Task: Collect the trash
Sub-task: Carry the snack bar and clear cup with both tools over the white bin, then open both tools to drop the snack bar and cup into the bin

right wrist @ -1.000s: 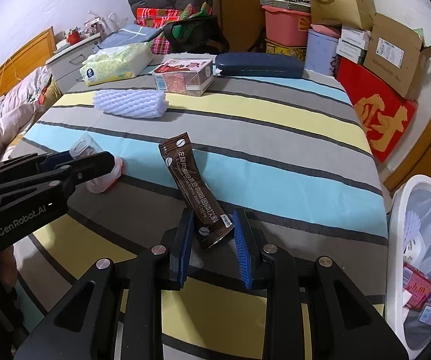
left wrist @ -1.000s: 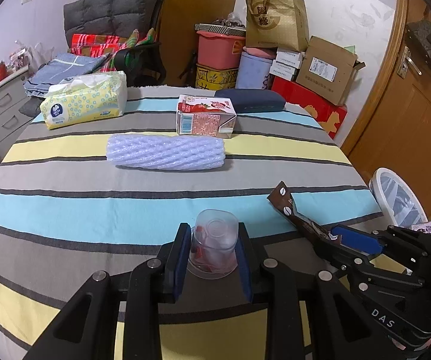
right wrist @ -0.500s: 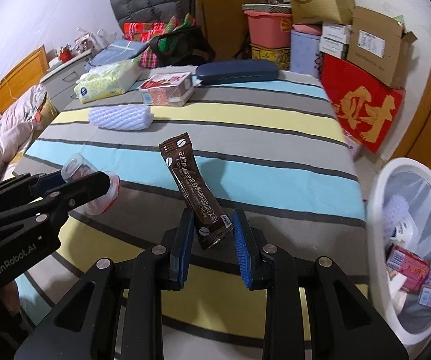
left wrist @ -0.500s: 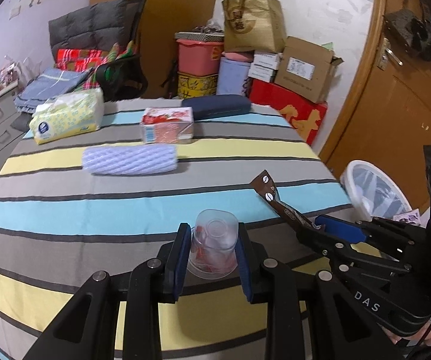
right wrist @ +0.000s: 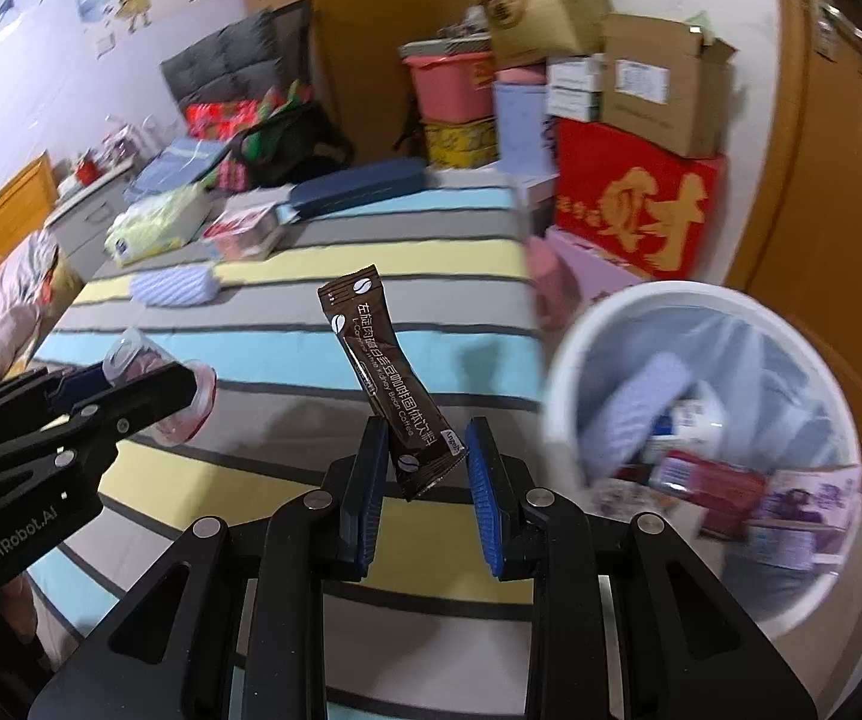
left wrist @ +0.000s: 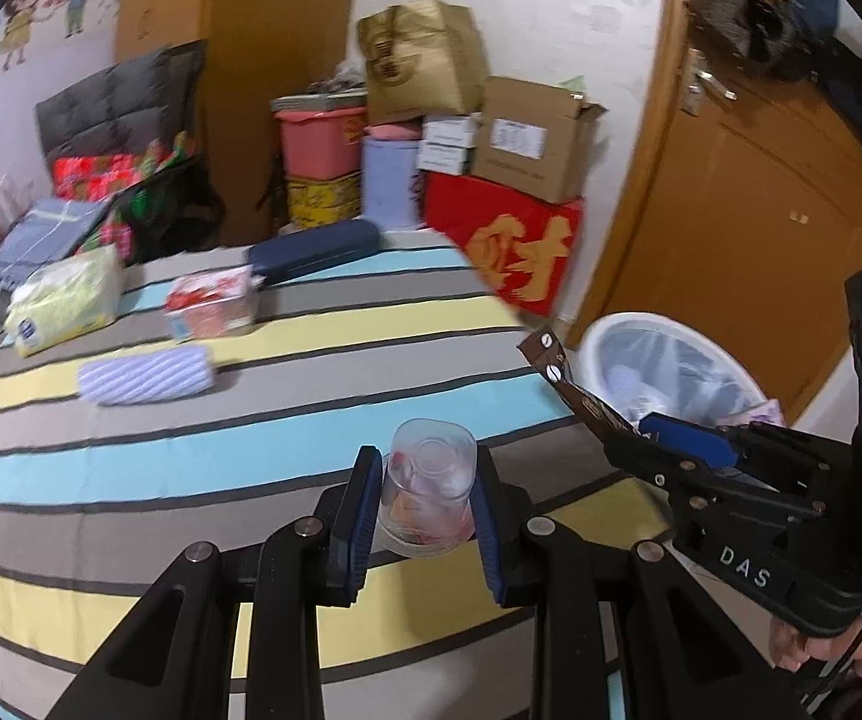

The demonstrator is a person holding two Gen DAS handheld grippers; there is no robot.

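Clear plastic cup [left wrist: 428, 495], holding pink and red scraps, lies on its side between the blue pads of the left gripper [left wrist: 425, 519], low at centre in the left wrist view; both pads press its walls, so this claw pinches the cup. In the right wrist view the same cup shows at the left edge, in the black left gripper marked "GenRobot.AI".

Brown coffee sachet [right wrist: 392, 384] stands tilted, its top leaning toward the upper left, at the centre of the right wrist view. Its lower end sits between the blue pads of the right gripper [right wrist: 425, 468], whose claw is pressed together on the sachet. In the left wrist view the sachet [left wrist: 574, 387] sticks up and to the left from the right gripper [left wrist: 679, 450] at the right of the frame.

White trash bin [right wrist: 574, 360] with a clear liner fills the right of the right wrist view, just beside the sachet; it contains wrappers and packets. In the left wrist view the bin [left wrist: 595, 333] appears behind the sachet at right of centre.

Striped tablecloth [left wrist: 191, 480] in grey, yellow and pale blue lies beneath both grippers. On it, upper left of the left wrist view: lavender foam sleeve [left wrist: 149, 381], red-printed carton [left wrist: 212, 303], tissue pack [left wrist: 65, 300], dark blue case [left wrist: 314, 249]. Stacked boxes and a wooden door stand beyond.
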